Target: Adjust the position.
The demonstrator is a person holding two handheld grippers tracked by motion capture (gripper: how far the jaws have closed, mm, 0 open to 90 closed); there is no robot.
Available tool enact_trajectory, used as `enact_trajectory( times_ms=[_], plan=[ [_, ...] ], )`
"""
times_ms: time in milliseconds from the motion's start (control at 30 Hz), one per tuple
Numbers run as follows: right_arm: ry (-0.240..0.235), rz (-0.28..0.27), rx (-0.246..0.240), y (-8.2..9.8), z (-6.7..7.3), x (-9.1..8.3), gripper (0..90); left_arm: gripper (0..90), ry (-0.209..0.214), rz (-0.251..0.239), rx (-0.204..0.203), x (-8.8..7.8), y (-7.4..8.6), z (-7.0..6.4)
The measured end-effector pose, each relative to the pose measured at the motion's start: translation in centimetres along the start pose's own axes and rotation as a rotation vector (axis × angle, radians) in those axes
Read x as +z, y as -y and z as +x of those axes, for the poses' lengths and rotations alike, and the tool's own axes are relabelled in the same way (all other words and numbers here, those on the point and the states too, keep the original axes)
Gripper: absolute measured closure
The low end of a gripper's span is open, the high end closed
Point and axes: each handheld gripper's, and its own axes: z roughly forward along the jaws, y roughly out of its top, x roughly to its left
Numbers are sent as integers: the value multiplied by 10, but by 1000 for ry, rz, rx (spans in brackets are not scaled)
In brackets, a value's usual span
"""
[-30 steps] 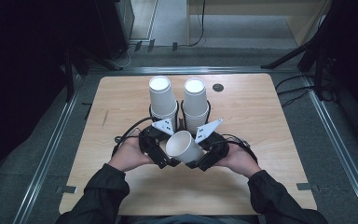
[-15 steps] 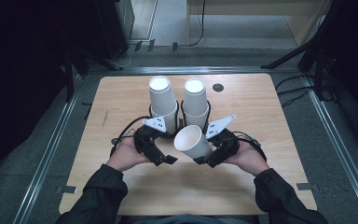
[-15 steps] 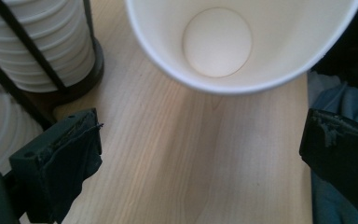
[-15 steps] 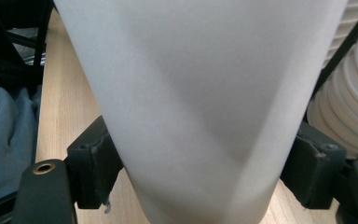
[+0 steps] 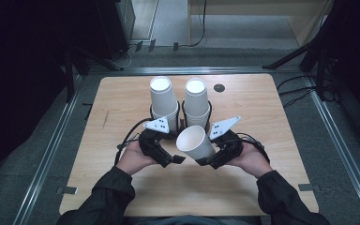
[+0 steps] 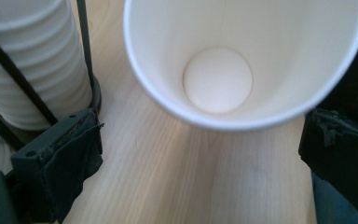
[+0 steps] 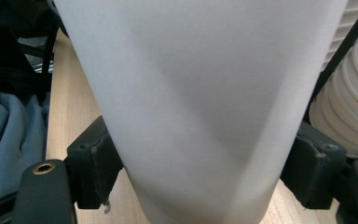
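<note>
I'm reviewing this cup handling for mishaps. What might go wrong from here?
The right gripper alone clamps the thin-walled paper cup, which is tilted; it might dent or slip out. The left gripper stands open near the cup's rim and may bump it. Both work just in front of the two cup stacks, so a careless move might knock one.

right claw (image 7: 200, 177) — clamped on white paper cup (image 7: 205, 93) | stacked cups (image 7: 349, 107) just beside — right edge
</note>
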Motion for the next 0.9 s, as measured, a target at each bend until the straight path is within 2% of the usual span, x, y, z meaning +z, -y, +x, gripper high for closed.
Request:
enact_trajectory(
  times_ms=[233,300,367,567,600,667,900],
  plan=[
    [-20,-5,2,-1,2,4,223,0,18,-32,4,10,-7,-5],
    [-31,-11,-1,-2,3,5,223,0,10,-47,10,11,-9,-6],
    [-37,-10,-3,-3,4,7,223,0,22,-58,1,12,-10,-6],
    [-59,-6,-4,-5,6,13,223,0,12,-86,-2,13,-11,-9],
    [-60,-8,-6,-5,6,14,224,49,31,-101,1,12,-11,-9],
    [-64,-14,-3,-5,6,14,225,97,8,-100,12,11,-11,-12],
    [-55,-3,5,-4,5,12,223,147,25,-77,-10,11,-11,-8]
  ],
)
